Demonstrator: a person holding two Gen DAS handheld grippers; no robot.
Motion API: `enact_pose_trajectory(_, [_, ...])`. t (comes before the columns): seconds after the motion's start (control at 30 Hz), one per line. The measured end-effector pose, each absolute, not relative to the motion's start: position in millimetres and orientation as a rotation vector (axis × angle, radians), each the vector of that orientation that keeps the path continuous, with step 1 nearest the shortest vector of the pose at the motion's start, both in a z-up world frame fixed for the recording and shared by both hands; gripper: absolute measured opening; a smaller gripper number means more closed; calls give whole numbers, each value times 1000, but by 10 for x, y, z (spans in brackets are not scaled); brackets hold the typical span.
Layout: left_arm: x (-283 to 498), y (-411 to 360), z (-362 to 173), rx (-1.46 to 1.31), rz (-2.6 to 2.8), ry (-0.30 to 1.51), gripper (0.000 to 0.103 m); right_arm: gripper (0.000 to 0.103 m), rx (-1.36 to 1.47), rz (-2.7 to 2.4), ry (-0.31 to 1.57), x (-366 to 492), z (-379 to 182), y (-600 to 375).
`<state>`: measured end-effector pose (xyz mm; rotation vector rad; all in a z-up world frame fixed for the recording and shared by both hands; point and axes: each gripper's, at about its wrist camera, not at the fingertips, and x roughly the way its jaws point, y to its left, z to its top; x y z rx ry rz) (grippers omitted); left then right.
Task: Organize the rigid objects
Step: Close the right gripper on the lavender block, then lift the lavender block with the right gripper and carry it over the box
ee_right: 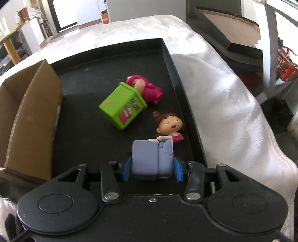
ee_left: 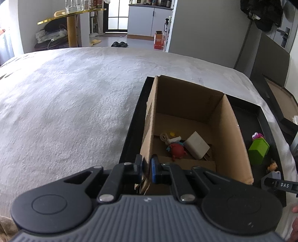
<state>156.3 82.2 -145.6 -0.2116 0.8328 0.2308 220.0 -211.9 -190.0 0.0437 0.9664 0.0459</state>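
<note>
My left gripper (ee_left: 147, 167) is shut on the near left wall of the cardboard box (ee_left: 229, 134), which stands in a black tray (ee_left: 130, 130). Inside the box lie a white charger (ee_left: 196, 145), a red toy (ee_left: 177, 149) and a white cable (ee_left: 170, 138). My right gripper (ee_right: 151, 167) is shut on a lavender-blue toy block (ee_right: 150, 158) low over the tray (ee_right: 167, 55). Ahead of it lie a girl figurine (ee_right: 170, 125), a green toy bin (ee_right: 122, 106) on its side and a pink figurine (ee_right: 149, 89). The right gripper also shows at the left wrist view's right edge (ee_left: 277, 184).
The tray rests on a grey-white plush blanket (ee_left: 65, 102) covering a bed. The cardboard box wall (ee_right: 35, 115) stands left of the right gripper. A dark cabinet (ee_right: 223, 37) stands beyond the bed's right side, a gold table (ee_left: 70, 14) far back.
</note>
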Motion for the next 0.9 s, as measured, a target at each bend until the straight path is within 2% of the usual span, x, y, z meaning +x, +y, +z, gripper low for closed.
enact_pose_trajectory(0.9, [1523,799,-1351,-206,225,854,8,44,42,200,805,2073,-1057,-1708])
